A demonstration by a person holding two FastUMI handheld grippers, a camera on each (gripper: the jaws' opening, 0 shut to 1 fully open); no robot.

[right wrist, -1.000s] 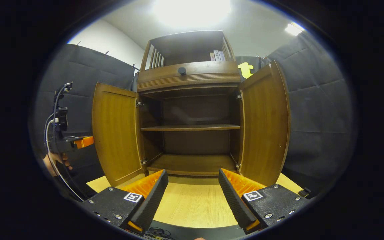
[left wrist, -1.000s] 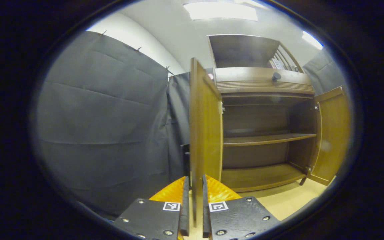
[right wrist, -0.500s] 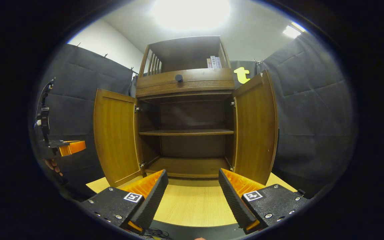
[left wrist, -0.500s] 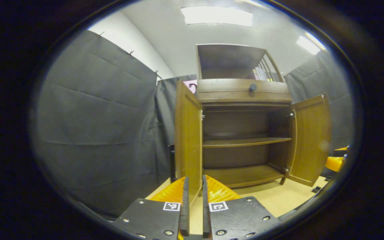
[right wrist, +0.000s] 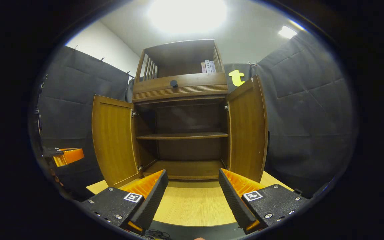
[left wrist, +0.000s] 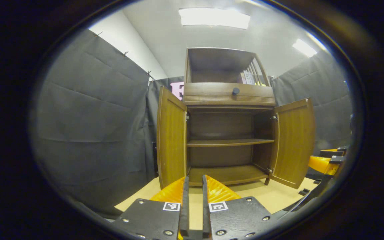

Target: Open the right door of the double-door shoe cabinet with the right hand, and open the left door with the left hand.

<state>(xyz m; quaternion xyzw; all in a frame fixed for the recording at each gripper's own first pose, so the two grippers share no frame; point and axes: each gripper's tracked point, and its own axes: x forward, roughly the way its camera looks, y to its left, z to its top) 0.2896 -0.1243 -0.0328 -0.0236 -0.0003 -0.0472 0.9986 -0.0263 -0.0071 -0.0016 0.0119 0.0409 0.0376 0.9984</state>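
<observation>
Left gripper [left wrist: 194, 200] has let go of the left door's [left wrist: 171, 138] edge and backed off, fingers nearly together on nothing, so the brown wooden double-door shoe cabinet [right wrist: 182, 126] on the light wood tabletop [right wrist: 195, 203] looks fully open (job basically done, I'd say). Right gripper [right wrist: 193, 196] hangs spread wide and empty, well clear of the right door [right wrist: 247, 133]. Both doors swing outward, leaving open room in front.

Left gripper [left wrist: 193, 203] off left door [left wrist: 171, 138] edge, both grippers farther back from cabinet [right wrist: 182, 86].
</observation>
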